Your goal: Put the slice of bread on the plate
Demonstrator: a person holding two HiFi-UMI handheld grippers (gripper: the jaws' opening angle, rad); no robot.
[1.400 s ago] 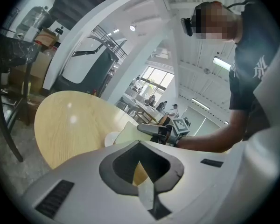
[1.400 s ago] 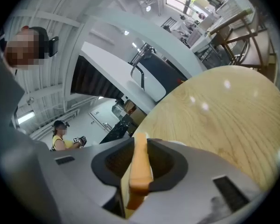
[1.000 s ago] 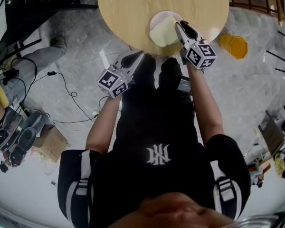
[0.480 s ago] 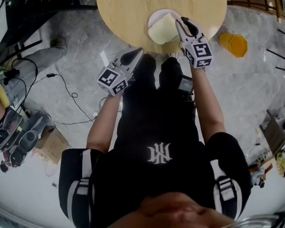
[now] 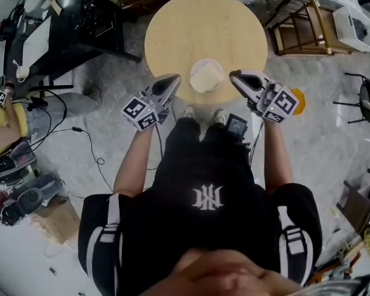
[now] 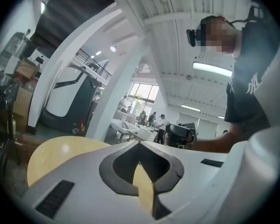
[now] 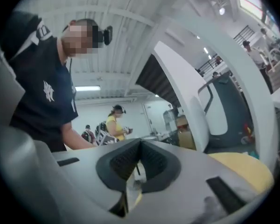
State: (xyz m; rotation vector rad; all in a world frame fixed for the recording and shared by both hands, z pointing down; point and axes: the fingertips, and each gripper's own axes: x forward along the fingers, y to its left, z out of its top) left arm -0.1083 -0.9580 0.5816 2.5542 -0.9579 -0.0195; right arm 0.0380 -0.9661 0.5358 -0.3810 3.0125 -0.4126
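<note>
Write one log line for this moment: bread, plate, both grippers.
bread: on plate | plate: near table edge | left gripper: shut, empty | right gripper: just closed, empty | task: looks done

Slice of bread (image 5: 203, 79) on the plate (image 5: 208, 61), plate at the desk's (image 5: 197, 23) near edge — I see the person's shoes (image 5: 189, 111) just before it, cables (image 5: 89, 142) on the floor (image 5: 320, 140) left.

My right gripper (image 7: 139, 148) has just closed, its dark jaws meeting tip to tip with nothing between them; beyond them at the lower right curves the edge of the pale wooden table (image 7: 242, 164); at left is my own dark shirt (image 7: 42, 97); farther off, a person in a yellow top (image 7: 115, 121) stands beneath a ceiling light (image 7: 86, 88).
</note>
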